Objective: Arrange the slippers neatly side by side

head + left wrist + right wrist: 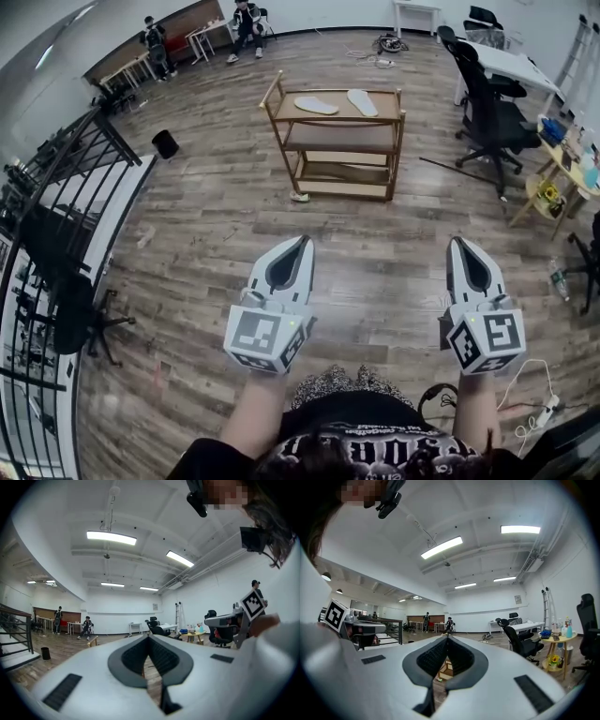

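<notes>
Two pale slippers, one [316, 105] to the left and one [362, 102] to the right, lie apart and at differing angles on the top shelf of a wooden cart [281, 120] across the room. My left gripper [304, 241] and right gripper [456, 241] are held out well short of the cart, both shut with nothing between their jaws. In the left gripper view the left gripper [149, 637] has its tips together and faces the room. A bit of the cart [446, 667] shows through the gap of the right gripper [447, 638].
Black office chairs [489, 114] and a white desk [511, 64] stand at the right, with a small yellow table [552, 192] beside them. A black railing [66, 202] runs along the left, near a black bin [166, 143]. Two people [246, 22] are at the far wall. A power strip [541, 410] lies near my feet.
</notes>
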